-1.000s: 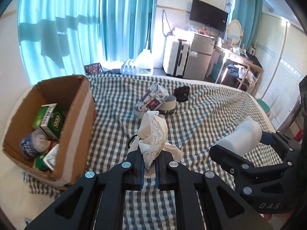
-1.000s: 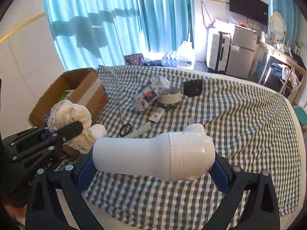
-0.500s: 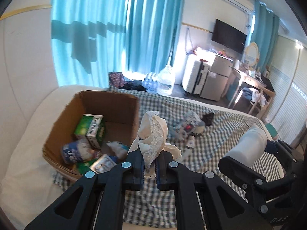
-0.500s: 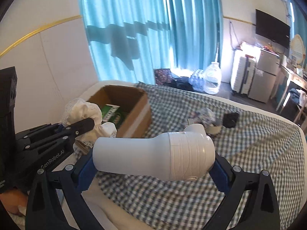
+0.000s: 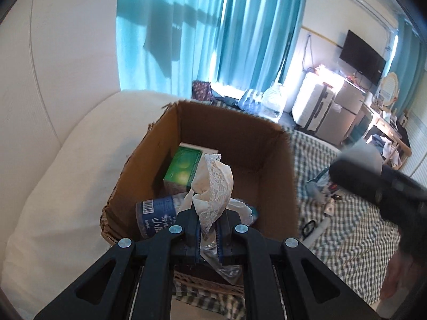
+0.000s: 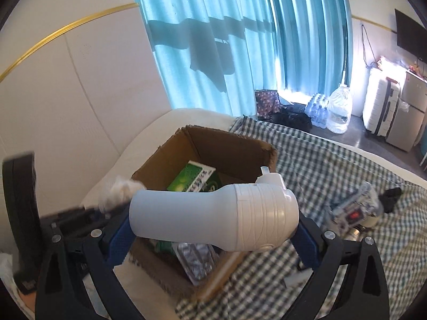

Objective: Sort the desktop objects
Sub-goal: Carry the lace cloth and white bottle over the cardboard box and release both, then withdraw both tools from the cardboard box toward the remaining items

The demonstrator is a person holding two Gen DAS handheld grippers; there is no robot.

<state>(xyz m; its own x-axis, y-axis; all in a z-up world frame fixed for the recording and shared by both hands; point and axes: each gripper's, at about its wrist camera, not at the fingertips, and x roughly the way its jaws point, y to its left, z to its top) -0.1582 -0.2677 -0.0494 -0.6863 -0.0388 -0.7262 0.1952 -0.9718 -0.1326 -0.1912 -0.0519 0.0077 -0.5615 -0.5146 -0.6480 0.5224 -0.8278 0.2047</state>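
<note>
My left gripper (image 5: pixel 207 236) is shut on a cream lace cloth (image 5: pixel 213 186) and holds it above the near edge of an open cardboard box (image 5: pixel 277 165). The box holds a green carton (image 5: pixel 182 169), a blue-labelled can (image 5: pixel 157 217) and foil packs. My right gripper (image 6: pixel 212 236) is shut on a white plastic bottle (image 6: pixel 213 217), held sideways above the box (image 6: pixel 232 144). The right gripper shows blurred in the left wrist view (image 5: pixel 379 186). The left gripper with the cloth shows blurred in the right wrist view (image 6: pixel 106 208).
The box stands at the left end of a green checked cloth (image 6: pixel 333 170) on a white bed by a white wall. Several loose items lie on the cloth to the right: a clear packet (image 6: pixel 355 210), a black pouch (image 6: pixel 391 196), scissors (image 5: pixel 309 226). Teal curtains hang behind.
Both grippers have swung left from over the checked cloth to above the cardboard box, each keeping its hold. The box now fills the middle of both views.
</note>
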